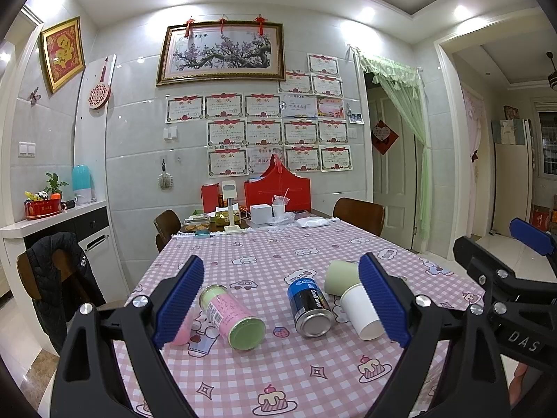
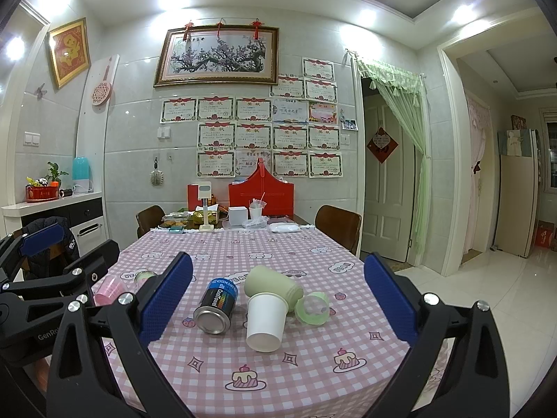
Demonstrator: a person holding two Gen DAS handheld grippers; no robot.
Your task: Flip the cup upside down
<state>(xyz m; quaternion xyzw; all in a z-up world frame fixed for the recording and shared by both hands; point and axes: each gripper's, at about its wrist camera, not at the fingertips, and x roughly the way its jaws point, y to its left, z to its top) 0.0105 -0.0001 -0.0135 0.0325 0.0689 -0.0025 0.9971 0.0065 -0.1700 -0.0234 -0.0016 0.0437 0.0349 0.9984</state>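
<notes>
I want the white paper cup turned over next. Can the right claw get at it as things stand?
Probably yes. The right claw is open and the white paper cup lies on its side straight ahead between its fingers; the sage green cup touching its far end might get nudged.

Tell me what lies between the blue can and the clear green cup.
In the right wrist view, the white paper cup and the pale green cup lie on their sides between the blue can and the clear green cup.

"CoolTowel" on blue can (image 2: 218, 302)
</notes>
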